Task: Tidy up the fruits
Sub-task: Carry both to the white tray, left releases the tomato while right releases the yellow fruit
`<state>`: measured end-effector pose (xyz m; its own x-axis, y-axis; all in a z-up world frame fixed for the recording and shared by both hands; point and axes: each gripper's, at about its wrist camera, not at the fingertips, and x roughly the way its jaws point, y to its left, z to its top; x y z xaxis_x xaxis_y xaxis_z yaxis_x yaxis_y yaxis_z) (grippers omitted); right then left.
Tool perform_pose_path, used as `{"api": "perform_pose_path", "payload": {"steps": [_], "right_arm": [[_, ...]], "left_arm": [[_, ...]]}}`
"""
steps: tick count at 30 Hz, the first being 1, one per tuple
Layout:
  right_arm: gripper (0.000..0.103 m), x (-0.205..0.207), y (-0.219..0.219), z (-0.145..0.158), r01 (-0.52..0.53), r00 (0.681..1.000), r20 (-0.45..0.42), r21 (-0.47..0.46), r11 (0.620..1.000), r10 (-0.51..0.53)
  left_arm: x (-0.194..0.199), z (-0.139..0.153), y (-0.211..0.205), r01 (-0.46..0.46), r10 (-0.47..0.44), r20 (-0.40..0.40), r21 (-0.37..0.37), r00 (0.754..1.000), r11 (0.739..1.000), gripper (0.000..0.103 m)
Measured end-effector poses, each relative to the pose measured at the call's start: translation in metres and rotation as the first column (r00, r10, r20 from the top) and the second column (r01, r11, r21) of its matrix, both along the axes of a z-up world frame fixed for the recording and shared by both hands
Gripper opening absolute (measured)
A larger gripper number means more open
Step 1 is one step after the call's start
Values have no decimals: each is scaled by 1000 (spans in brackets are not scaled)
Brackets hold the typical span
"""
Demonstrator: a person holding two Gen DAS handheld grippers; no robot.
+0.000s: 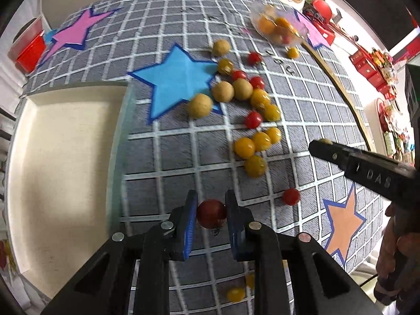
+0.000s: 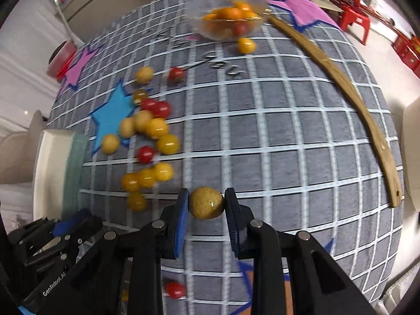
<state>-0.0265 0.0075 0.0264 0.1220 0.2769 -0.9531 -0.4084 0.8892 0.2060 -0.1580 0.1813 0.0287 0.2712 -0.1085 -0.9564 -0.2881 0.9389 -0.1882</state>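
My left gripper [image 1: 211,214] is shut on a red cherry tomato [image 1: 211,213], held above the grey checked cloth [image 1: 168,155]. My right gripper [image 2: 206,203] is shut on a tan round fruit [image 2: 206,203], also lifted off the cloth. In the left wrist view the right gripper [image 1: 323,144] enters from the right with a tan bit at its tip. Several loose yellow, red and tan fruits [image 1: 252,120] lie scattered in a band across the cloth [image 2: 275,131]. A clear bowl [image 1: 278,26] holding orange and red fruit stands at the far edge, and shows as bowl [image 2: 228,18] in the right wrist view.
A cream tray [image 1: 63,162] lies at the cloth's left edge. A curved wooden strip [image 2: 349,99] runs along the right side. A red cup [image 1: 29,50] stands off the far left. Red stools and boxes [image 1: 367,65] sit beyond the table. A person's hand [image 1: 396,252] grips the right tool.
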Motion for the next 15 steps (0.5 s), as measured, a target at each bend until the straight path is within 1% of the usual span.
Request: {"api": "perform_pose_path", "payload": {"steps": [4, 7, 9, 13, 15], "right_arm": [[30, -9, 36, 5, -57, 998, -7, 23, 998, 57], [30, -15, 65, 9, -104, 995, -4, 40, 994, 104], [30, -21, 81, 12, -131, 991, -8, 54, 990, 132], [30, -32, 119, 20, -201, 979, -4, 81, 976, 202], [30, -36, 139, 20, -230, 973, -6, 91, 969, 232]], "left_arm": [[-3, 12, 30, -50, 50, 17, 25, 999, 998, 23], [-16, 14, 56, -96, 95, 19, 55, 995, 994, 23], [-17, 12, 70, -125, 124, 13, 72, 992, 990, 23], [-38, 5, 111, -192, 193, 0, 109, 981, 975, 23], [-44, 0, 124, -211, 214, -11, 135, 977, 968, 23]]}}
